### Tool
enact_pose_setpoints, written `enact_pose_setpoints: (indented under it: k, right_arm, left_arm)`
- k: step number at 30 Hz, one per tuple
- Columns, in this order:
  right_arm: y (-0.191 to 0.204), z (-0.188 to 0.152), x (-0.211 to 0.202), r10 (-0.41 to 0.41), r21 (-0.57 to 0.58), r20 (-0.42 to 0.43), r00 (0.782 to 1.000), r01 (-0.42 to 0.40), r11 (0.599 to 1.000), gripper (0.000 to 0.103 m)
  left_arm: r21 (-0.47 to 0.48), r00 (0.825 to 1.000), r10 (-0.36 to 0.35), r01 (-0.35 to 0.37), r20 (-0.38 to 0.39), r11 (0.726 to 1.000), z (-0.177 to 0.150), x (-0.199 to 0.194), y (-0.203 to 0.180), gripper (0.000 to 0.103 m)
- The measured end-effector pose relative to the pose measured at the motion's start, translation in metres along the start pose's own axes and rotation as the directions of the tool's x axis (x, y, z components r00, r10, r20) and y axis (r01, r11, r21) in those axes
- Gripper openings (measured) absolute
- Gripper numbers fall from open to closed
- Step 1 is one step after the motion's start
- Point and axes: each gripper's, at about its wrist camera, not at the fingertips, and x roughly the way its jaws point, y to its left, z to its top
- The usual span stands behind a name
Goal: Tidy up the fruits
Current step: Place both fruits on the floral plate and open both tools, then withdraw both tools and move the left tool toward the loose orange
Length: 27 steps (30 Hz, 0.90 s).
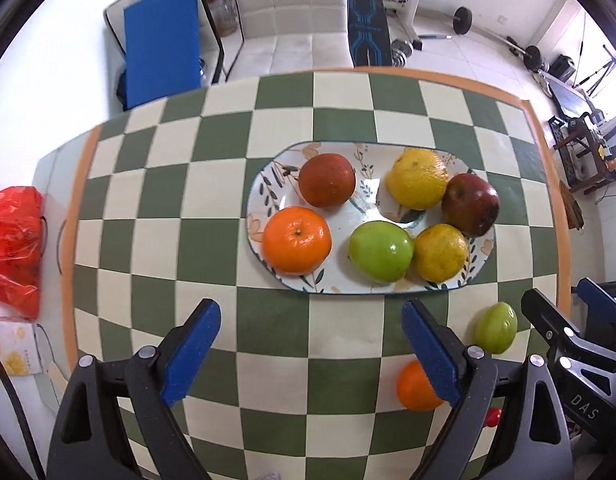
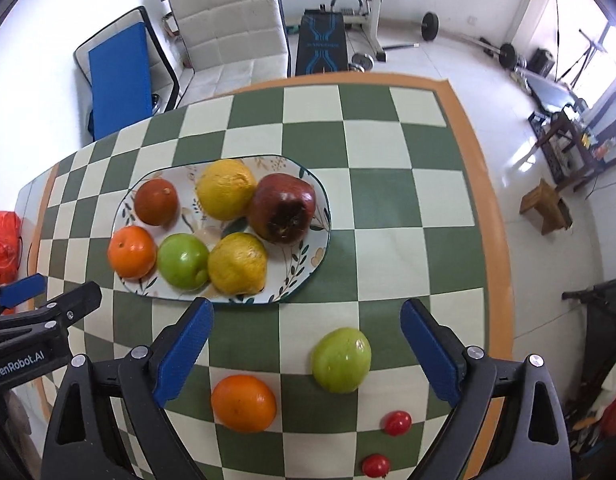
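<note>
right hand-held gripper wide open, empty; green fruit between fingers, untouched

Both wrist cameras overlook the shared plate.

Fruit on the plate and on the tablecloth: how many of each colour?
Orange: 2, orange on plate, loose orange
Green: 2, green on plate, loose green
Yellow: 2
Dark red apple: 1
Red-brown: 1
Small red: 2
Total: 10
</note>
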Motion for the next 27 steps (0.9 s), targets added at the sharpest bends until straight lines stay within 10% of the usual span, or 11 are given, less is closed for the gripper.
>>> enact_pose_setpoints:
  k: [27]
  right_arm:
    - [0.011, -0.078, -0.203, 0.018, -0.024, 0.278, 0.96, -0.012, 1.0, 0.097]
  left_arm:
    - [0.036, 0.953, -0.068, 0.06, 0.294, 0.998, -0.08, -0.177, 0.001, 0.093]
